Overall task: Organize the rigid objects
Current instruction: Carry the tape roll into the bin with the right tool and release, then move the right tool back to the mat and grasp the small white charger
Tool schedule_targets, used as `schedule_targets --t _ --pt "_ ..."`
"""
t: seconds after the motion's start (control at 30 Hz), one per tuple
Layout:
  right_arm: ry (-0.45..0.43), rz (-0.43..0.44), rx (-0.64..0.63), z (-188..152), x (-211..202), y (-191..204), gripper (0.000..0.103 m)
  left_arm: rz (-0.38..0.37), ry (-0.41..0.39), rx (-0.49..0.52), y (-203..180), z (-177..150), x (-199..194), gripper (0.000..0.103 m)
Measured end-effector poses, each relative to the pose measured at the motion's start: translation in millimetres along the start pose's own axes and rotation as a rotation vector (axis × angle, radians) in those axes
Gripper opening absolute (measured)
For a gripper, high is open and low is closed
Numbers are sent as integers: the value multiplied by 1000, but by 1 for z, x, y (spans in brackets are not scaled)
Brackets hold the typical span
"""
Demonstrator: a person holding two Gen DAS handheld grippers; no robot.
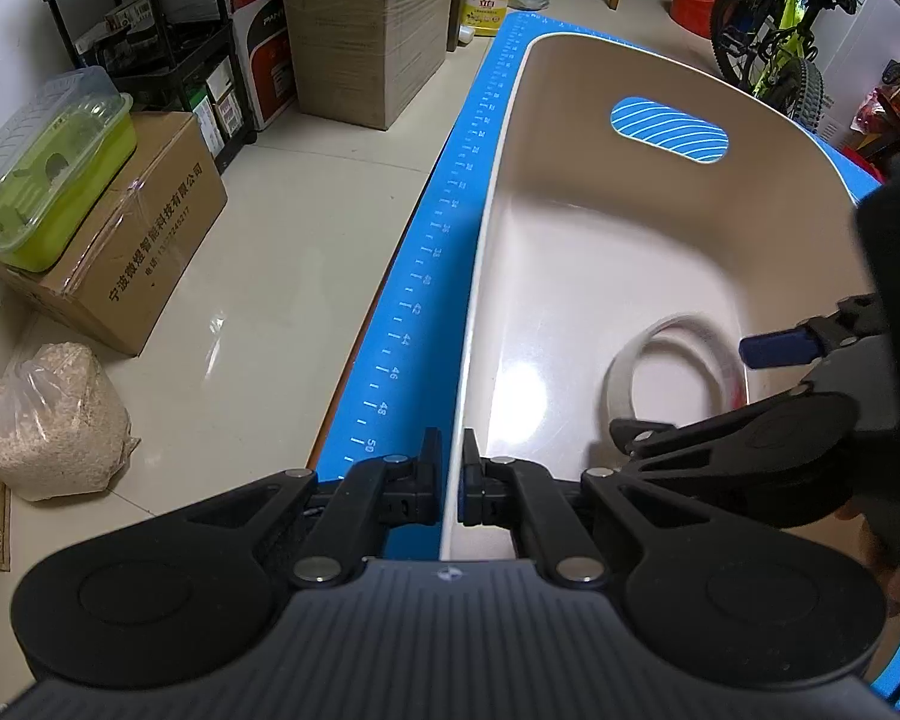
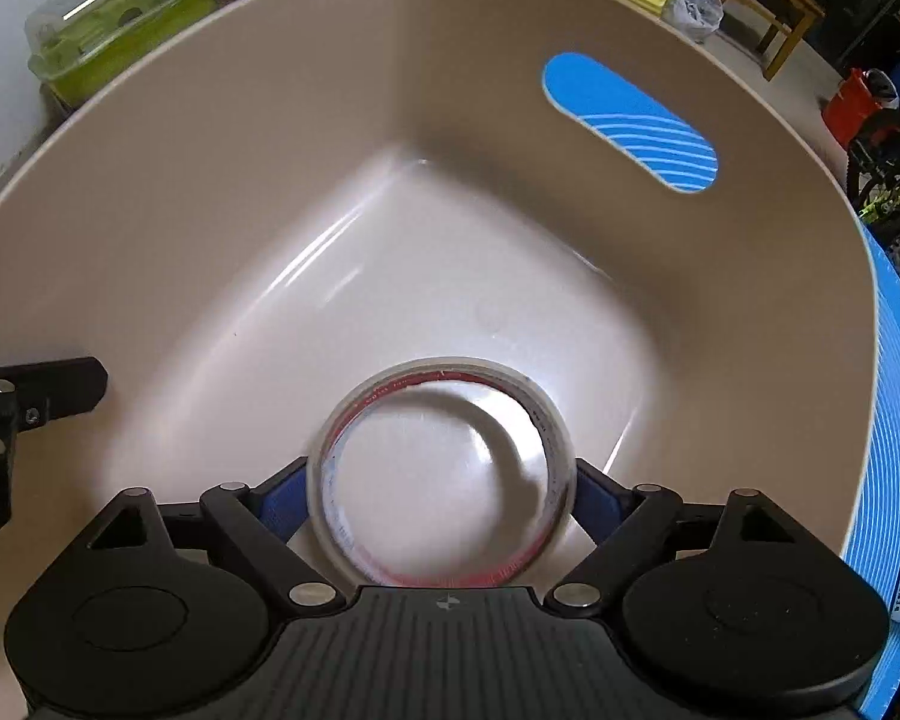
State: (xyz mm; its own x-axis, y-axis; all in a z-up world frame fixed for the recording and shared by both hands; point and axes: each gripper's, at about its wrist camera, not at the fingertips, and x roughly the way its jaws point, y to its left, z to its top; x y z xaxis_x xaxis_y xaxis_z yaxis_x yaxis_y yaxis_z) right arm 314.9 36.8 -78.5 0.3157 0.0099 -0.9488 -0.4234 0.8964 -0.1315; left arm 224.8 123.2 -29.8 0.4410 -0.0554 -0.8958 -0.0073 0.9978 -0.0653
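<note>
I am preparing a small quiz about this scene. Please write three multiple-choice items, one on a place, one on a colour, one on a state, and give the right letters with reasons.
1. Where is the tape roll?
A. on the floor
B. inside the beige tub
C. on the cardboard box

2. What colour is the mat under the tub?
A. blue
B. red
C. black

3. What is the left claw doing?
A. hanging open above the floor
B. holding the tape roll
C. clamped on the tub's rim

Answers: 1 B, the roll sits between the right claw's fingers over the tub's bottom. 2 A, blue shows beside the tub. 3 C, its fingers pinch the rim from both sides.
</note>
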Motion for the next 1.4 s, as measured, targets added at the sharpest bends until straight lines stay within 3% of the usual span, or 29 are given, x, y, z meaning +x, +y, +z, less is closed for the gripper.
schedule_targets --t 0.13,0.33,0.6,0.7,0.83,1.0,1.4 --pt "-78 31 30 -7 -21 -4 90 1 0 1 1 0 0 5" --pt "-257 49 51 -26 -87 -22 91 3 0 1 1 -2 1 5" --pt "-426 -34 203 -92 -145 -89 92 0 2 -2 1 -2 1 5" --pt "-418 -98 293 -126 -142 -117 92 -3 2 -4 1 -2 1 5" --pt "-341 -160 399 -167 -124 -149 92 -5 3 -5 2 -2 0 6" --pt "-264 -208 433 -211 -98 -169 90 -7 4 -7 2 -2 1 5" --pt "-203 -187 413 -227 -51 -177 78 -5 4 -6 3 -1 2 6"
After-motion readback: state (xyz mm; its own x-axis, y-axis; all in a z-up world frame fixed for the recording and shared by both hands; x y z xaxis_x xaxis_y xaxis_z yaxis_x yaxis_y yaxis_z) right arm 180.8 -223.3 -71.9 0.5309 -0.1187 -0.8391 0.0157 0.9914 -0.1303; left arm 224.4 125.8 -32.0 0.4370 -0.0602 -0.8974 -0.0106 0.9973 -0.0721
